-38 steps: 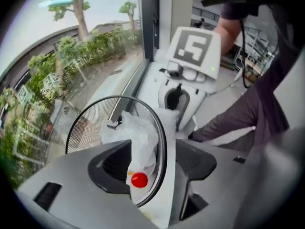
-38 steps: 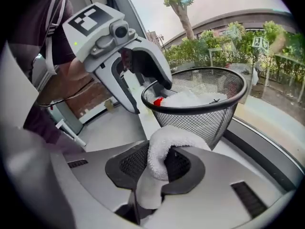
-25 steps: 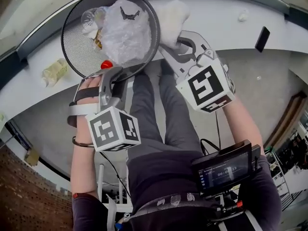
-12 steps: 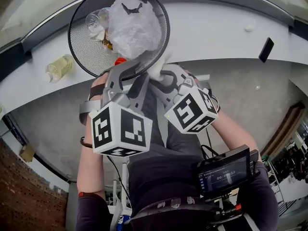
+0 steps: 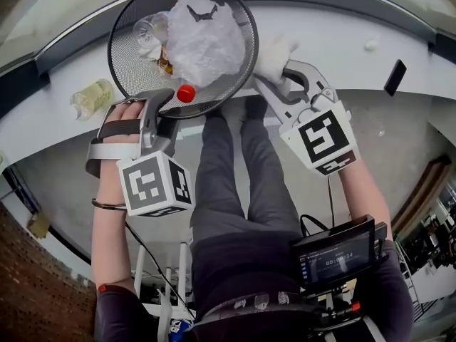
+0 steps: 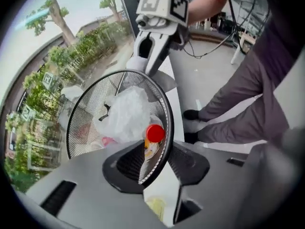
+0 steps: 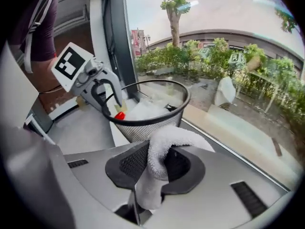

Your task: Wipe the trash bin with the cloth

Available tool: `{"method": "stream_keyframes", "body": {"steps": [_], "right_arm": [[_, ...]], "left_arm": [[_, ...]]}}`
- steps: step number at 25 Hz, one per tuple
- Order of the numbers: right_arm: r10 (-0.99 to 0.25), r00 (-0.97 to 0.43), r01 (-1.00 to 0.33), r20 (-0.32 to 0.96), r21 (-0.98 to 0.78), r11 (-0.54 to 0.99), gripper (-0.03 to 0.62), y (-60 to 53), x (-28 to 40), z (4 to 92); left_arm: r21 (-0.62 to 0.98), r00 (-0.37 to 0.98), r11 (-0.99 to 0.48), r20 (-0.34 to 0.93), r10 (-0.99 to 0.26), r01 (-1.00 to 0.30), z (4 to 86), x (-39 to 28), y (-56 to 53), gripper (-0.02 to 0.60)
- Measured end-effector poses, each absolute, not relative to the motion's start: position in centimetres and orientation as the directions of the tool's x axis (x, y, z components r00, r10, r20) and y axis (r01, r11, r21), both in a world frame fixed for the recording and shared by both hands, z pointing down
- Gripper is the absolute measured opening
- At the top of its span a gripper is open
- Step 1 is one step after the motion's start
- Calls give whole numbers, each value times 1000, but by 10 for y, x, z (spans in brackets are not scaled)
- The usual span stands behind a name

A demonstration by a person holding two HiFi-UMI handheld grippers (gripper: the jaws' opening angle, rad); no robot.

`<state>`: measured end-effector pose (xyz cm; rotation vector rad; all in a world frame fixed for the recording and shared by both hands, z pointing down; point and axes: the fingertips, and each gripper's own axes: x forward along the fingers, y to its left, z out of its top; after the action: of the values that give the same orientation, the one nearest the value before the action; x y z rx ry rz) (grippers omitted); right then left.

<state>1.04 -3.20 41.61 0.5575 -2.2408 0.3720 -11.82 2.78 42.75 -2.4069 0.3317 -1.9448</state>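
Observation:
A black wire-mesh trash bin [image 5: 121, 66] stands on the white sill, holding a crumpled clear bag [image 5: 203, 41], a plastic cup [image 5: 146, 30] and a red cap [image 5: 186, 93]. My left gripper [image 5: 162, 100] is at its near rim. In the left gripper view the rim [image 6: 164, 128] runs between the jaws, which are opening [image 6: 157, 151]. My right gripper [image 5: 274, 73] is shut on a white cloth [image 5: 274, 48], which rests beside the bin's right wall. In the right gripper view the cloth [image 7: 162, 147] bulges out of the jaws [image 7: 155, 161], just short of the bin [image 7: 152, 123].
A crumpled yellowish bottle [image 5: 91, 98] lies on the sill left of the bin. A black flat object [image 5: 394, 77] and a small white scrap [image 5: 369, 45] lie to the right. The person's legs [image 5: 242, 177] and a small monitor [image 5: 335, 251] are below. Window glass stands behind the sill.
The right gripper with the cloth went down under the bin's near side, then back up to its right wall. The left gripper moved left along the rim and its jaws have loosened.

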Motion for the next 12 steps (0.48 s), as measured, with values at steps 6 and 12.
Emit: {"method": "stream_keyframes", "body": {"steps": [6,12], "right_arm": [[-257,-551,-428,794,-4,904,89,-19,-7,433],[-95,-659,-339,746,-181,923,89,43,-44,432]], "left_arm": [[-57,273,-963,953,-131,-263,420,-78,40,71],[2,335,-899,929,-160,-437,410,-48,32,38]]}}
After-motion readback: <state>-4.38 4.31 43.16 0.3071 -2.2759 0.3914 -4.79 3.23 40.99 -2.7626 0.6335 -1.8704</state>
